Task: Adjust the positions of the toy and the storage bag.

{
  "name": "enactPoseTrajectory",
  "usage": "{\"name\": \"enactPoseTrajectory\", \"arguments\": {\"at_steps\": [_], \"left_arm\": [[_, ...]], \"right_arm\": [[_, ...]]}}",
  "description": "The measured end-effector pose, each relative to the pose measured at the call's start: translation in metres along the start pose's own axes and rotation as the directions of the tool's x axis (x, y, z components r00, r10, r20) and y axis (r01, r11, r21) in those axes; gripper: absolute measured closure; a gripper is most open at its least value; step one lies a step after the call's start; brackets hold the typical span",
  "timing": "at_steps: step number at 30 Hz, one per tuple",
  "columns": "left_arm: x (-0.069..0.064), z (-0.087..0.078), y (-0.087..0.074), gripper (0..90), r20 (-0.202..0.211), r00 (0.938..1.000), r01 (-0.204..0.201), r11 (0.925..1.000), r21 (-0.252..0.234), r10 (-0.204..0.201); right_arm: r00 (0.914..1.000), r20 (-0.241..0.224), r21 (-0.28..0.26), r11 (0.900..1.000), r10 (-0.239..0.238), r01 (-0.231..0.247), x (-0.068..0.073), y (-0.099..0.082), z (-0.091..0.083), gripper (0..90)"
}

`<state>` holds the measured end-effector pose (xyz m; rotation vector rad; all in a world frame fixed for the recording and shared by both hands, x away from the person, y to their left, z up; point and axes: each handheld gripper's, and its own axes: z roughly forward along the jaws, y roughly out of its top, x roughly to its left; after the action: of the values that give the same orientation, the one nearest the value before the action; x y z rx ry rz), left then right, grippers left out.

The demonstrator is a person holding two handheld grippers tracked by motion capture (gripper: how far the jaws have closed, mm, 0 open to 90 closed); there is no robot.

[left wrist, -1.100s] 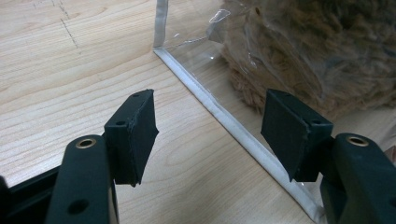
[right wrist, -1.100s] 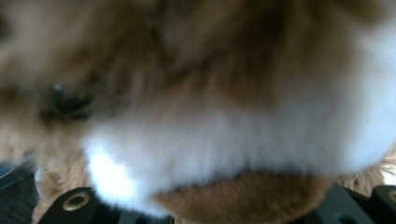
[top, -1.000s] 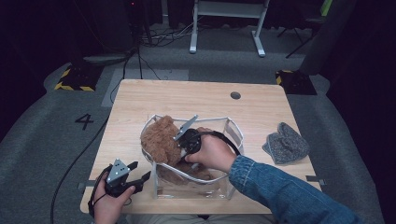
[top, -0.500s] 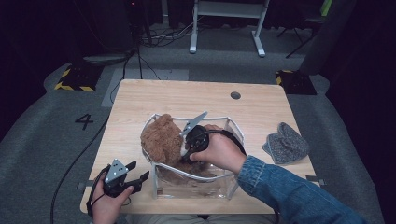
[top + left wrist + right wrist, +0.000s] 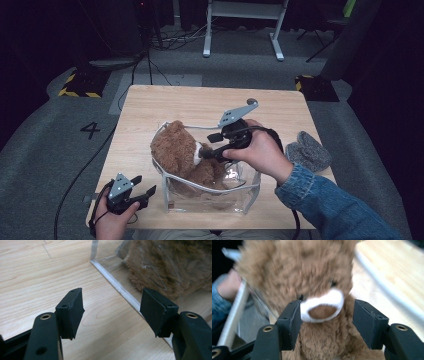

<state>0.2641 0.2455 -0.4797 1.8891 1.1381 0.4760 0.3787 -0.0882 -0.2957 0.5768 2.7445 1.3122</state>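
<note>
between right tool (image 5: 325, 322) jaws, just opening: brown teddy bear (image 5: 176, 150) snout, unclamped, inside clear bag (image 5: 210, 195). left tool (image 5: 112, 312) released, beside bag, above table (image 5: 150, 107).

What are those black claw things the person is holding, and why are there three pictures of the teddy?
A person holds a grabbing tool, tongs, in each hand. One camera looks down from above the table; two more ride on the tongs and look along their black jaws. From above, the left tongs wait open near the table's edge, holding nothing. The right tongs point at a brown teddy that sits in a clear bag. Their own camera shows the teddy's face up close. Those jaws have just been opening, with the white snout between them, so the teddy looks let go. A grey fuzzy thing lies at the right.
</note>
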Motion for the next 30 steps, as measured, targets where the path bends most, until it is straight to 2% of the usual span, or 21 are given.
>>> {"name": "enactPoseTrajectory", "arguments": {"at_steps": [7,12,15,18,22,25,27,29,30], "left_arm": [[0.001,-0.004,-0.005,35.3,-0.019,0.9998,0.011,0.9999,0.011,-0.011],[0.003,-0.005,-0.006,35.2,-0.032,0.9994,0.011,0.9998,0.014,-0.01],[0.004,-0.005,-0.007,35.0,-0.036,0.9993,0.009,0.9997,0.022,-0.008],[0.004,-0.005,-0.007,34.9,-0.053,0.9986,0.009,0.9995,0.031,-0.007],[0.006,-0.004,-0.007,34.1,-0.053,0.9985,0.014,0.999,0.042,-0.012],[0.008,-0.004,-0.007,33.1,-0.061,0.9981,0.014,0.9986,0.05,-0.011],[0.01,-0.005,-0.006,32.8,-0.064,0.9977,0.026,0.9986,0.047,-0.023],[0.012,-0.004,-0.005,32.8,-0.068,0.9971,0.038,0.9984,0.042,-0.035],[0.013,-0.004,-0.005,32.6,-0.07,0.9967,0.045,0.998,0.045,-0.042]], "right_arm": [[0.9992,0.036,-0.092,0.9957,0.02,-0.017,-0.009,0.006,-0.04,38.8],[0.9956,0.08,-0.138,0.9897,0.049,-0.038,-0.021,-0.004,-0.066,37.0],[0.9901,0.119,-0.166,0.9846,0.075,-0.055,-0.029,-0.015,-0.081,35.2],[0.9804,0.171,-0.181,0.9813,0.097,-0.066,-0.038,-0.029,-0.097,35.2],[0.9645,0.225,-0.199,0.9755,0.138,-0.093,-0.048,-0.047,-0.117,35.1],[0.9456,0.281,-0.215,0.9711,0.164,-0.104,-0.057,-0.059,-0.132,34.3],[0.925,0.336,-0.226,0.9686,0.177,-0.103,-0.061,-0.068,-0.142,34.3],[0.8983,0.402,-0.229,0.9693,0.177,-0.088,-0.064,-0.076,-0.151,34.4],[0.8914,0.413,-0.234,0.9675,0.188,-0.095,-0.066,-0.079,-0.155,34.4]]}}
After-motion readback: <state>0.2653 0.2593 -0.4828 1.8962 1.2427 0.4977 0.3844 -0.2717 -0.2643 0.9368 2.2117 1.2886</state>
